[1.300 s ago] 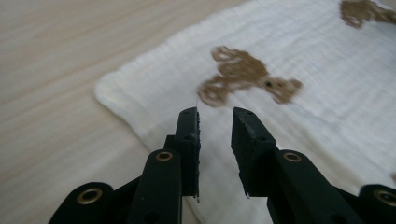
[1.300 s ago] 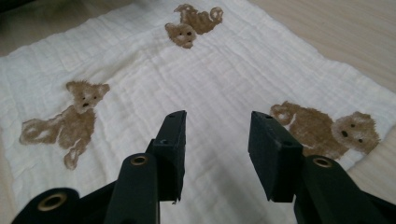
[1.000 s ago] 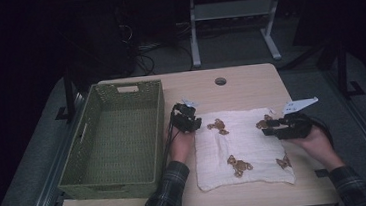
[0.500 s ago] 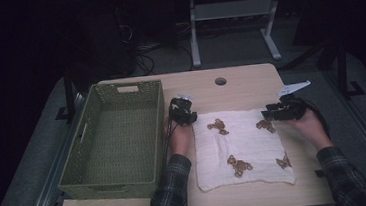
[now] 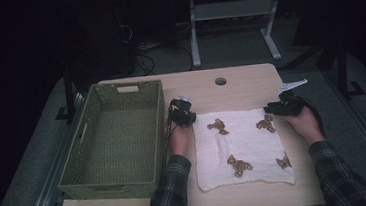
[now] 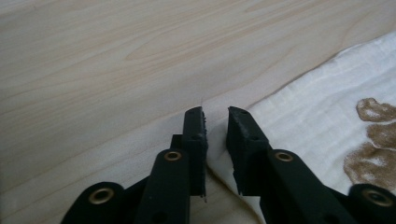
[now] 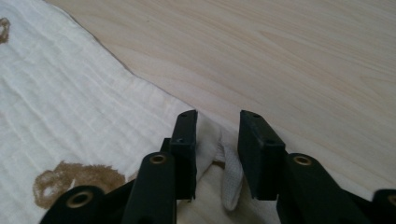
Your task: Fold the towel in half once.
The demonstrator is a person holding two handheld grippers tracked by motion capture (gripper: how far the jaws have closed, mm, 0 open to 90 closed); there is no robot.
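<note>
A white cloth (image 5: 248,150) printed with brown bears lies flat on the wooden table (image 5: 242,85). My left gripper (image 5: 186,116) sits low at the cloth's far left corner. In the left gripper view the cloth (image 6: 303,116) edge rises into the narrow gap of that gripper (image 6: 215,112). My right gripper (image 5: 272,109) rests at the far right corner. In the right gripper view the cloth (image 7: 70,102) corner hangs loose inside this gripper (image 7: 218,115), whose gap is wider. Both pairs of jaws have just been closing and stand open around the fabric.
A green woven basket (image 5: 159,130) with nothing in it stands on the left part of the table, close beside my left hand. A round cable hole (image 5: 220,81) is in the tabletop behind the cloth. Bare wood runs along the far edge.
My right gripper has moved away from the person, off the cloth's right side up to its far right corner. The left gripper has stayed at the far left corner.
</note>
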